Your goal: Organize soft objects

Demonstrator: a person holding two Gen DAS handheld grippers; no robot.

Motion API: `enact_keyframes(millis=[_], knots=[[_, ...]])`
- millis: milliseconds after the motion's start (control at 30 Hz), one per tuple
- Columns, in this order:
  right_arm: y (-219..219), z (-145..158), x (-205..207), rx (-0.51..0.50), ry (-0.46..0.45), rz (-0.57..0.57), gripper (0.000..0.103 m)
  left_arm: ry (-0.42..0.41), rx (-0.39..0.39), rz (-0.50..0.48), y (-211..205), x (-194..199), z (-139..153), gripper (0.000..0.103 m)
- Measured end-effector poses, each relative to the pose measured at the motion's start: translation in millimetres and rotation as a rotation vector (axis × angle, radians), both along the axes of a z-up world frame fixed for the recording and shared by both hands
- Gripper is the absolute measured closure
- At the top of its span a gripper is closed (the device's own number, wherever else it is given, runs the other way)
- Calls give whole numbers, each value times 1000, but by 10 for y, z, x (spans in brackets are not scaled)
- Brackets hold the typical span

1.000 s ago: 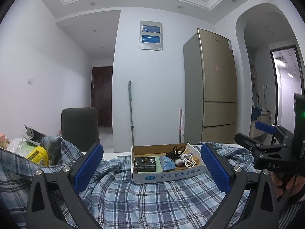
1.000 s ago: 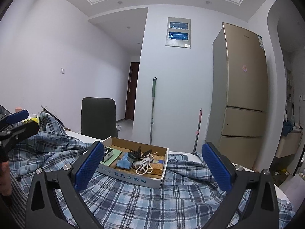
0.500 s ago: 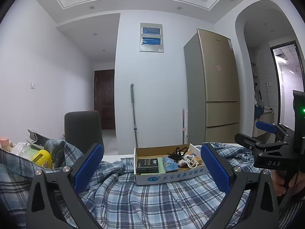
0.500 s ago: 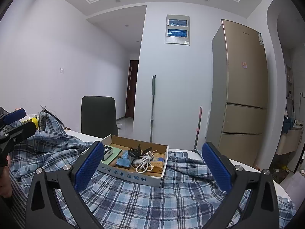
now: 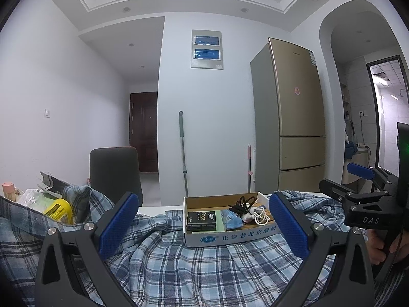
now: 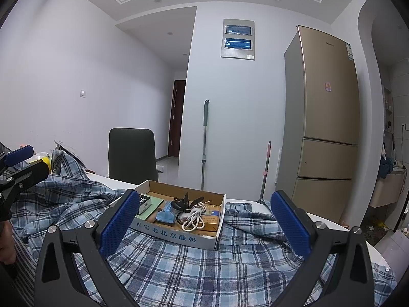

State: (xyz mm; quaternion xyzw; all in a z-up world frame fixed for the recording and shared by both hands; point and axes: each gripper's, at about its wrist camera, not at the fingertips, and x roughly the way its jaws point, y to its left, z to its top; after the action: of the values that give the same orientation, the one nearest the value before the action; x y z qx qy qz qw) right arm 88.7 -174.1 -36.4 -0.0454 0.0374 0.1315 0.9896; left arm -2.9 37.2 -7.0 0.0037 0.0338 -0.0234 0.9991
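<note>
A blue plaid shirt (image 5: 194, 268) lies crumpled across the table, also in the right wrist view (image 6: 204, 271). My left gripper (image 5: 202, 227) is open and empty, held above the shirt. My right gripper (image 6: 204, 226) is open and empty, also above the shirt. Each gripper shows at the edge of the other's view: the right one (image 5: 358, 186) and the left one (image 6: 20, 163).
An open cardboard box (image 5: 230, 238) of cables and small packs sits on the shirt, also in the right wrist view (image 6: 179, 232). A yellow container (image 5: 58, 211) and clutter lie left. A dark chair (image 5: 115, 174), a mop (image 5: 182, 153) and a fridge (image 5: 291, 117) stand behind.
Both grippers have tilted slightly upward and drifted a little; the box sits lower in both views. Both stay open and empty.
</note>
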Motion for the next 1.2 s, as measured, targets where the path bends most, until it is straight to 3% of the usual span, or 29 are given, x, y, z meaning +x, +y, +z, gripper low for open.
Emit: enact_keyframes(millis=[1200], knots=[[10,-29,46,-11,25,0,1,3,-7,4,1,20,-38,0]])
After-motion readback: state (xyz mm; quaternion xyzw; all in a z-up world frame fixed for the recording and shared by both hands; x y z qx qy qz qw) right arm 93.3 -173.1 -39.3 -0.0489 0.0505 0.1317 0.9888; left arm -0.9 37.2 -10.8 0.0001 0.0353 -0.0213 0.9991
